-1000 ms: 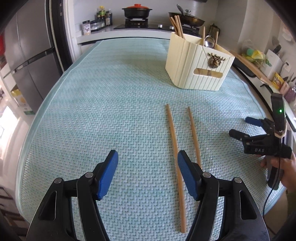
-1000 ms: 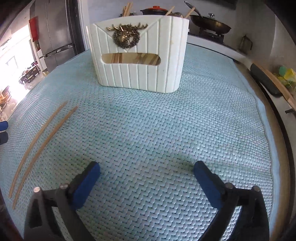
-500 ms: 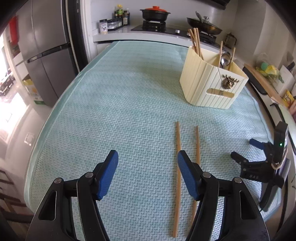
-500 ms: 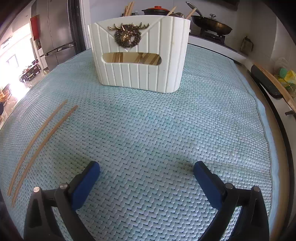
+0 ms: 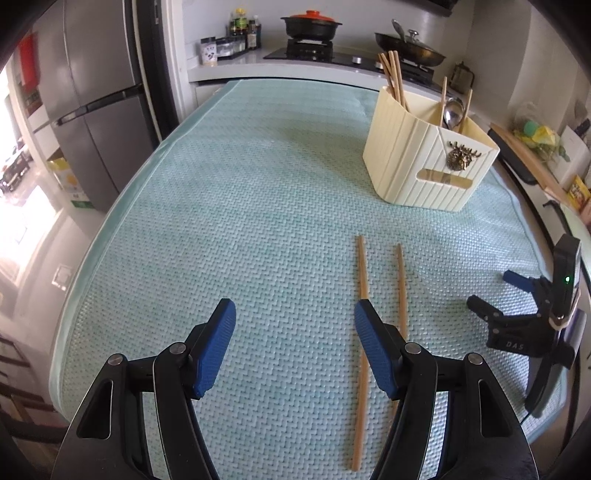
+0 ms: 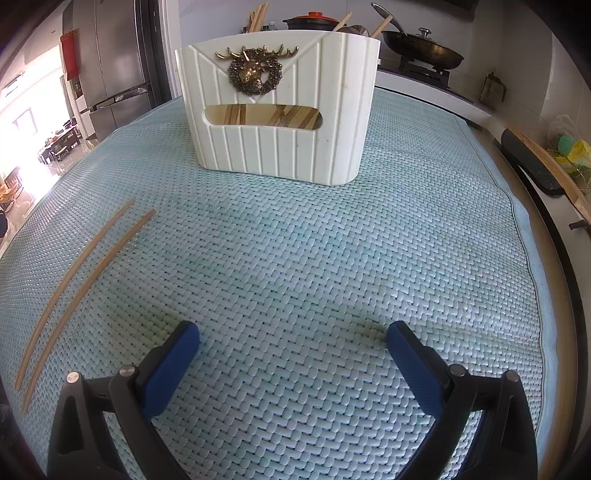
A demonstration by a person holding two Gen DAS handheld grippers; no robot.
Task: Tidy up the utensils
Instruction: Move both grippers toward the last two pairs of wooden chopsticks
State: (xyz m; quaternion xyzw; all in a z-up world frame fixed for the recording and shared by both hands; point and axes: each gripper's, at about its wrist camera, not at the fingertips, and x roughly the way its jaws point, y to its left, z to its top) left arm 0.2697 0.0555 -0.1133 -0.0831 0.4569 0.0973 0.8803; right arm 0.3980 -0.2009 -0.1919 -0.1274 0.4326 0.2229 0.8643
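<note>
Two wooden chopsticks (image 5: 361, 273) lie side by side on the teal woven mat, and the right wrist view shows these chopsticks (image 6: 85, 258) at far left. My left gripper (image 5: 293, 317) hovers open just left of them, its right finger over the nearer stick, nothing between the pads. A cream utensil holder (image 5: 424, 158) with a brass deer emblem stands beyond, holding chopsticks and a spoon. The right wrist view faces that holder (image 6: 277, 103) head on. My right gripper (image 6: 291, 339) is open over bare mat, and in the left wrist view this right gripper (image 5: 495, 295) sits at the far right.
The teal mat (image 5: 240, 206) covers the table to its edges. Behind are a counter with a stove, a red-lidded pot (image 5: 312, 24) and a wok (image 5: 410, 50). A grey fridge (image 5: 92, 92) stands left. A cutting board (image 6: 546, 162) lies along the right side.
The left wrist view has pulled back and rolled slightly, so the chopsticks and holder sit farther right and look straighter. The right gripper and its view have not moved. Both stay open.
</note>
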